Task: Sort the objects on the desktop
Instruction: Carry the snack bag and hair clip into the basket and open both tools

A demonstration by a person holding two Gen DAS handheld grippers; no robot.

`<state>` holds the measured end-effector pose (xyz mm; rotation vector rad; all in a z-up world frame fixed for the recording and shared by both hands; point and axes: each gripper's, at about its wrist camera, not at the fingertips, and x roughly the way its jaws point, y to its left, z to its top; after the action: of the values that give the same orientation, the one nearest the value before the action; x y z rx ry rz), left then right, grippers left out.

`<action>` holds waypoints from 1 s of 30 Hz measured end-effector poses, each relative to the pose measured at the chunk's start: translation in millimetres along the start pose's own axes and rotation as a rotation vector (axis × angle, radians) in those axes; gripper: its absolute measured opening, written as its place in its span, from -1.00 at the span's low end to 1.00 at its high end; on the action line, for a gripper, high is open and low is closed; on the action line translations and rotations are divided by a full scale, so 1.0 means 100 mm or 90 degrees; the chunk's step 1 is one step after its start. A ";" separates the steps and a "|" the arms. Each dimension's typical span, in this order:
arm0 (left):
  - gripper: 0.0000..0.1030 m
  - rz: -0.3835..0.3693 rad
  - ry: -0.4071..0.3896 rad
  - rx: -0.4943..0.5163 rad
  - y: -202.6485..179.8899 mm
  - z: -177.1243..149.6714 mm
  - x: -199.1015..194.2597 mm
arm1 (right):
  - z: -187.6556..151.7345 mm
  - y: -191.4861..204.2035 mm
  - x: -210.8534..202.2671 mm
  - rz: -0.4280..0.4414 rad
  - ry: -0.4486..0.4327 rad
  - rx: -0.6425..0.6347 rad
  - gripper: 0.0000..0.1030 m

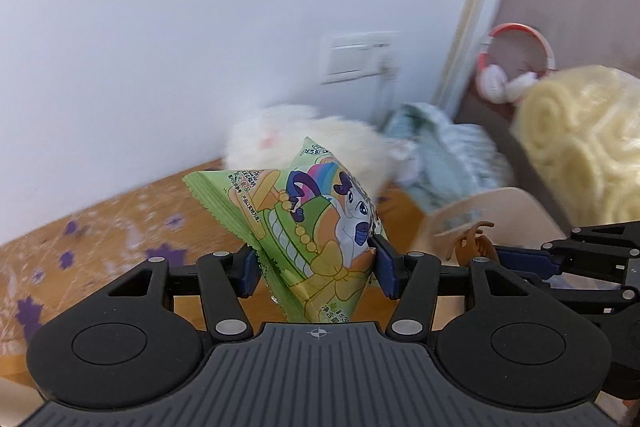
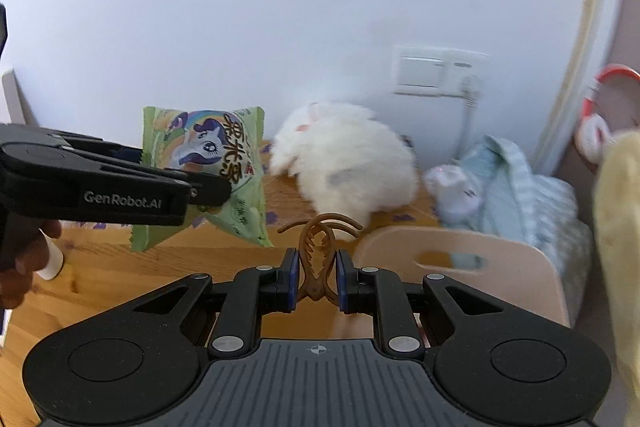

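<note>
My left gripper (image 1: pixel 316 267) is shut on a green snack packet (image 1: pixel 304 223) printed with a cartoon pony and holds it above the wooden desk (image 1: pixel 120 227). The packet also shows in the right wrist view (image 2: pixel 212 167), held by the left gripper (image 2: pixel 208 187) at the left. My right gripper (image 2: pixel 316 283) is shut on a brown hair claw clip (image 2: pixel 318 251), held just left of a pale wooden box (image 2: pixel 500 267). The clip (image 1: pixel 472 243) and the right gripper (image 1: pixel 516 259) show at the right of the left wrist view, by the box (image 1: pixel 500 207).
A white plush toy (image 2: pixel 348 163) and a light blue cloth bundle (image 2: pixel 512 183) lie at the back of the desk against the wall. A cream rolled blanket (image 1: pixel 580 135) and red-white headphones (image 1: pixel 516 63) are at the right. A small white tube (image 2: pixel 52 263) lies at the left.
</note>
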<state>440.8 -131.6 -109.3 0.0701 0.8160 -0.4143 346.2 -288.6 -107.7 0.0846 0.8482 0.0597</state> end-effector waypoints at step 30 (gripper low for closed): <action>0.14 -0.075 0.085 0.132 -1.85 -0.68 0.30 | -1.15 -1.09 -0.26 0.031 0.097 -0.020 -0.36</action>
<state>340.9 -296.1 -159.5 0.2455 0.9088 -0.6109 244.5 -392.9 -174.8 0.0715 0.9966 0.1266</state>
